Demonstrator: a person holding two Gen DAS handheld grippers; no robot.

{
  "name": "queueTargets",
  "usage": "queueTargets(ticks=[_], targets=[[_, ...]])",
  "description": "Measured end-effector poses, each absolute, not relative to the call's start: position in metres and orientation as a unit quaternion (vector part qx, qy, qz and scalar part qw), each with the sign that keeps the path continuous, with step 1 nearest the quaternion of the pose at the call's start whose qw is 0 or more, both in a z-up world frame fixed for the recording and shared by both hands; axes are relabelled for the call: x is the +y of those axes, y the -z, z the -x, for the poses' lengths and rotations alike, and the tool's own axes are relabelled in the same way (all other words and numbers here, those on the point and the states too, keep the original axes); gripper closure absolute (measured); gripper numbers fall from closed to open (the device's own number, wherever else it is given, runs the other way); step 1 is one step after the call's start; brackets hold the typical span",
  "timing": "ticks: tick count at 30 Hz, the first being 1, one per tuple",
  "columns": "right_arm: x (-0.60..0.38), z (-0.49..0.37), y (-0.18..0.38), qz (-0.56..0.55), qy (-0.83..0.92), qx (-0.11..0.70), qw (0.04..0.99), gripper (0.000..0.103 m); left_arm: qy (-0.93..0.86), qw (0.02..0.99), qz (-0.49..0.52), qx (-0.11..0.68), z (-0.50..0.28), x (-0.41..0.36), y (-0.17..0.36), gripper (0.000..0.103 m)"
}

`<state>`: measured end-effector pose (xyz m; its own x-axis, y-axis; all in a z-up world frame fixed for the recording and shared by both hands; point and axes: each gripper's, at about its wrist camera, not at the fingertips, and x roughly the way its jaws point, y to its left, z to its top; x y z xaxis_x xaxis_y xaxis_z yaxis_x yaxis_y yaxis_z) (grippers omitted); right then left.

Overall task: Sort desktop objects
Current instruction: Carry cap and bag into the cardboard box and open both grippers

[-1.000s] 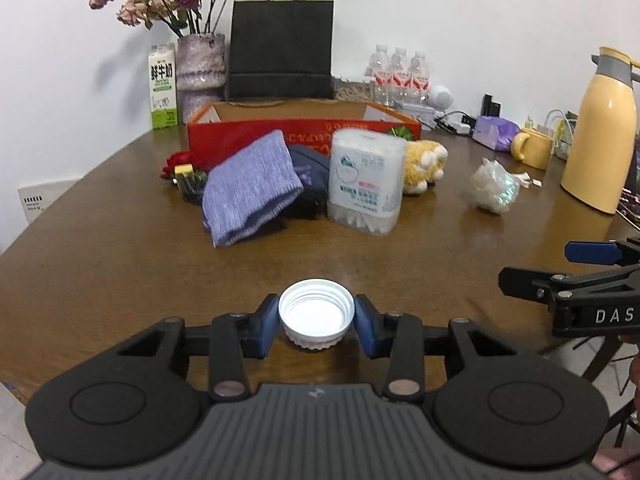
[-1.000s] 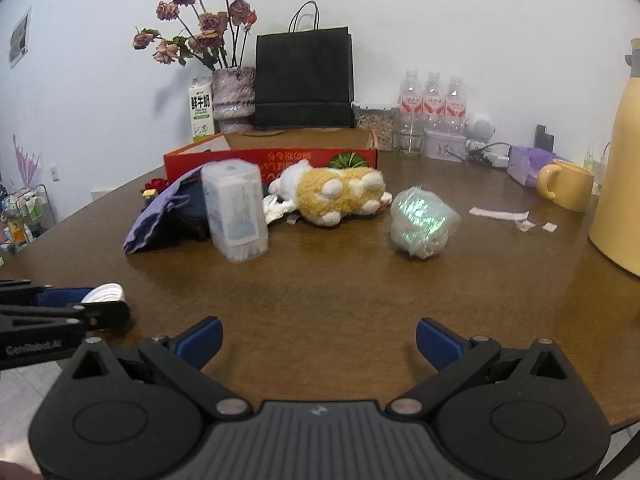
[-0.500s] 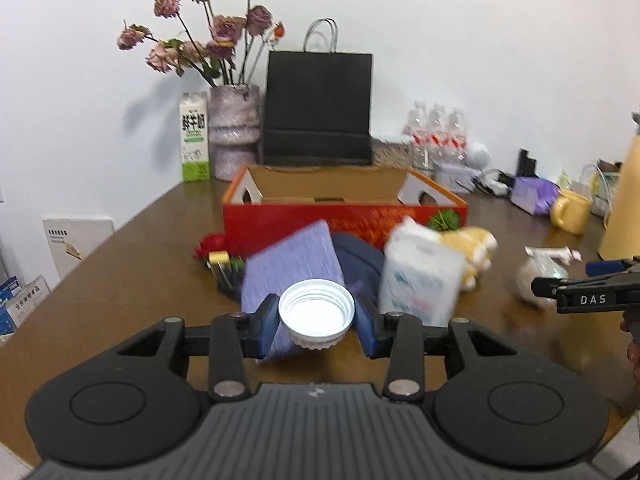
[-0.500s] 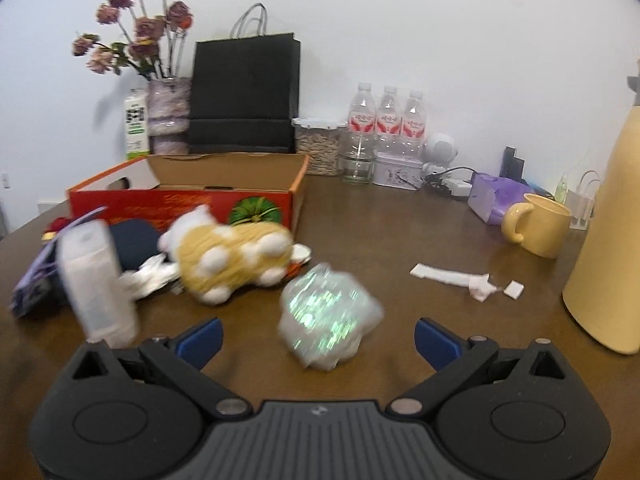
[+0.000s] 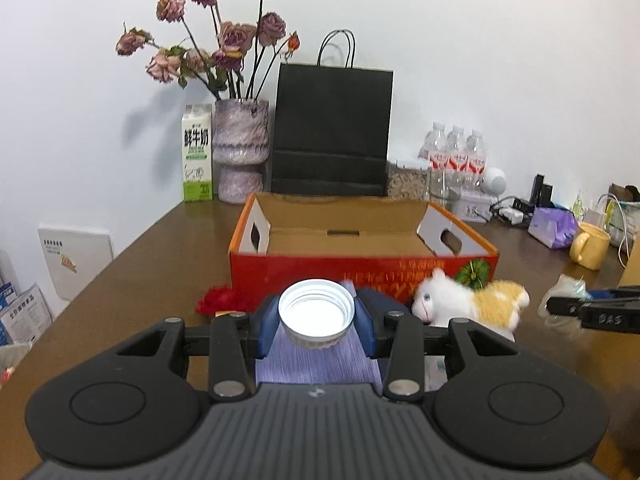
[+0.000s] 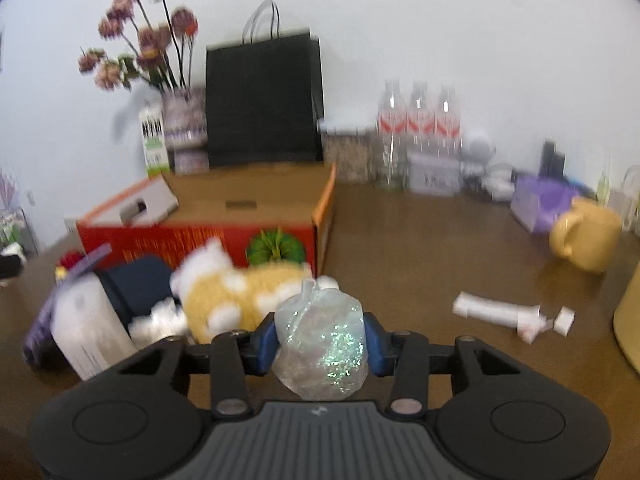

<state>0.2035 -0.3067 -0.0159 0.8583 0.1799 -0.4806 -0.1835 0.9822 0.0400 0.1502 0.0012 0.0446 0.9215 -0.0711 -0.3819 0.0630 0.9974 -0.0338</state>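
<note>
On the brown table, the left gripper pinches a white cap; the right gripper, jaws closing, squeezes a crinkled wrapper ball; next, probably carry both to the far red box.

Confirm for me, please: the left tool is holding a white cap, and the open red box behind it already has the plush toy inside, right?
Not quite. The left tool does hold the white cap, but the plush toy is not in the red box; it lies on the table in front of it. The left wrist view shows the box's visible interior bare.

black left gripper (ribbed grey housing) with blue fingertips.
</note>
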Motion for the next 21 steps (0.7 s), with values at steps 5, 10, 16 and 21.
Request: queueTargets(ticks=[5, 10, 16, 21], targets=[[-0.299, -0.227, -0.015, 0.002, -0.11, 0.211, 0.971, 0.061, 0.038, 0.985, 0.001, 0.171, -0.178, 0.003, -0.064, 0.063], [-0.278, -0.27, -0.041, -0.007, -0.132, 0.185, 0.974, 0.061, 0.04, 0.988, -0.004, 0.15, -0.217, 0.0, -0.086, 0.063], [-0.243, -0.329, -0.06, -0.022, -0.15, 0.166, 0.974, 0.061, 0.028, 0.99, 0.002, 0.138, -0.274, -0.004, -0.098, 0.063], [-0.213, -0.374, -0.062, -0.028, -0.164, 0.175, 0.97, 0.061, 0.011, 0.988, 0.012, 0.151, -0.323, -0.002, -0.093, 0.063]])
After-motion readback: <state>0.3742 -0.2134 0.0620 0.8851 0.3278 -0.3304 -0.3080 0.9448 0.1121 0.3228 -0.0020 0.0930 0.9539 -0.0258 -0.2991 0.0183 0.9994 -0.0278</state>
